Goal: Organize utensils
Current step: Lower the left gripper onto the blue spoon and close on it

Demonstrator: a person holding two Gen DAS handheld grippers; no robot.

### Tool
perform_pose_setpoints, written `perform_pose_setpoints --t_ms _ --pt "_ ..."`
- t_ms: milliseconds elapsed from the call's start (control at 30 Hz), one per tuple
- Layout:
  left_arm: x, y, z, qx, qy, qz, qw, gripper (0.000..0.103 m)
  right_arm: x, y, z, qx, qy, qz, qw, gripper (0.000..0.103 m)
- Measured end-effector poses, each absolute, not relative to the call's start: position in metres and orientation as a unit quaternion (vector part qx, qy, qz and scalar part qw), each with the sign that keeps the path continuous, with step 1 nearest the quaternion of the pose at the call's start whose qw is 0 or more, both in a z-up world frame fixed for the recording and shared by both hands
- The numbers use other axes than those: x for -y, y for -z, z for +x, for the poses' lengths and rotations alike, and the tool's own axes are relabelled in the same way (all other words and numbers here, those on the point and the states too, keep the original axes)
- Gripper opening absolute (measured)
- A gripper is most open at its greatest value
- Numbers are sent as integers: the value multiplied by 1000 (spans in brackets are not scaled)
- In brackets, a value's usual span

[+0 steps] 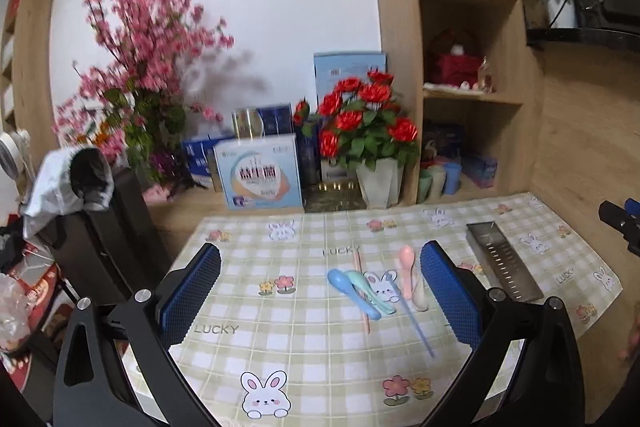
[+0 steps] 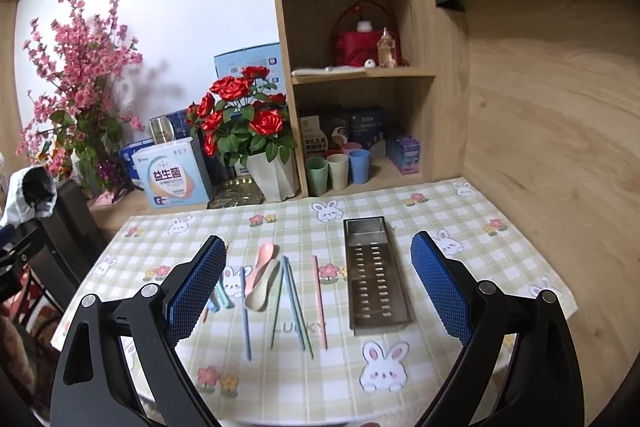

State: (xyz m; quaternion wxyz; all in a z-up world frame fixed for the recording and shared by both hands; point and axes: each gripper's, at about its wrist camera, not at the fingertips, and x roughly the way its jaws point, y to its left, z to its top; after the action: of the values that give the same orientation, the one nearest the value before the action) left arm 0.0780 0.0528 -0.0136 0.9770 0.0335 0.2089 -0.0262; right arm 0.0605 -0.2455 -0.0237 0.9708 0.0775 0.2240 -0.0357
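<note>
Both grippers hover level above the worktop (image 2: 440, 211), left gripper (image 1: 320, 291) and right gripper (image 2: 318, 287) jaws wide open, empty. Spoons (image 2: 262, 283) and chopsticks (image 2: 296, 307) lie left of the steel tray (image 2: 376, 279).

The cloth (image 2: 440, 211) is pale green and white check, printed with white rabbits, pink and yellow flowers and grey "LUCKY" lettering. On it lie a blue spoon (image 1: 340, 281), a mint spoon (image 1: 366, 287), a pink spoon (image 2: 262, 261) and a cream spoon (image 2: 264, 293). The chopsticks are blue (image 2: 246, 315), green (image 2: 296, 307) and pink (image 2: 320, 303). The tray (image 2: 376, 279), at 3 o'clock from them, is grey steel with rows of pale slots. Both grippers have black arms and blue dimpled pads (image 2: 440, 287). At 12 o'clock stand red roses (image 2: 244, 107) in a white pot; the cups (image 2: 338, 169) beside them look green, beige, blue and perhaps pink.
</note>
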Motion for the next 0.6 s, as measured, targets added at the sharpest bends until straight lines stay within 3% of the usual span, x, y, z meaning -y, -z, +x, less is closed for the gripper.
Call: perform_pose_setpoints --t_ms 167,467,533,600 --pt "-83 27 130 -249 3 16 968 98 242 50 119 -227 26 60 972 91" --pt "-104 63 196 -300 26 20 953 96 232 112 208 -311 11 99 945 91" --pt "-100 82 209 -324 44 4 945 88 228 129 216 -326 18 91 941 91" --pt "-93 104 227 -358 65 -6 931 67 226 144 220 -343 22 74 936 91"
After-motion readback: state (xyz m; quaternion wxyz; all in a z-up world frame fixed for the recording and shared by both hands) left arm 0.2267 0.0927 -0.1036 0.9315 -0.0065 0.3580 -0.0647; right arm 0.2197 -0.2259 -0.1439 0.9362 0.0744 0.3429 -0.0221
